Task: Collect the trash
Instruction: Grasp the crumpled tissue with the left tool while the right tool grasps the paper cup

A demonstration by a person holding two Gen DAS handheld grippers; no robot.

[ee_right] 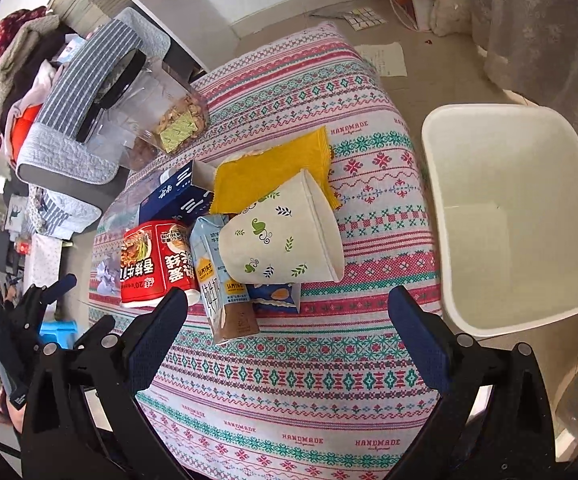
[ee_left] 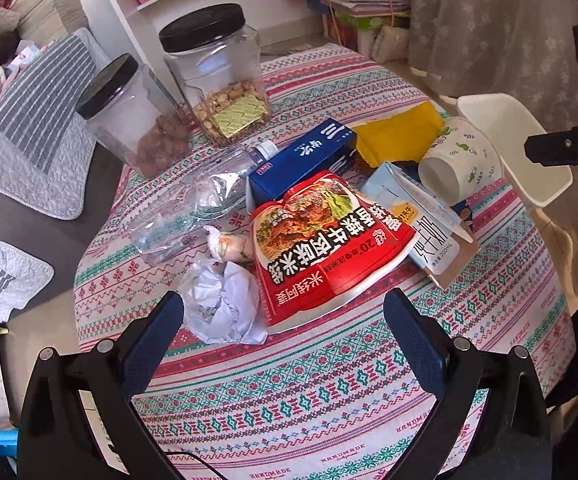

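"HANDMADE" tablecloth — "200mL" carton

The paper cup lies tipped on the milk carton, bin to its right.

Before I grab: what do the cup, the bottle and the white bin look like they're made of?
Cup: looks like matte paper; there's a side seam and printed leaves. Bottle: thin clear plastic, glossy; crumpled, and the cloth shows through it. Bin: probably moulded plastic; smooth white walls with a rounded rim, slight sheen.
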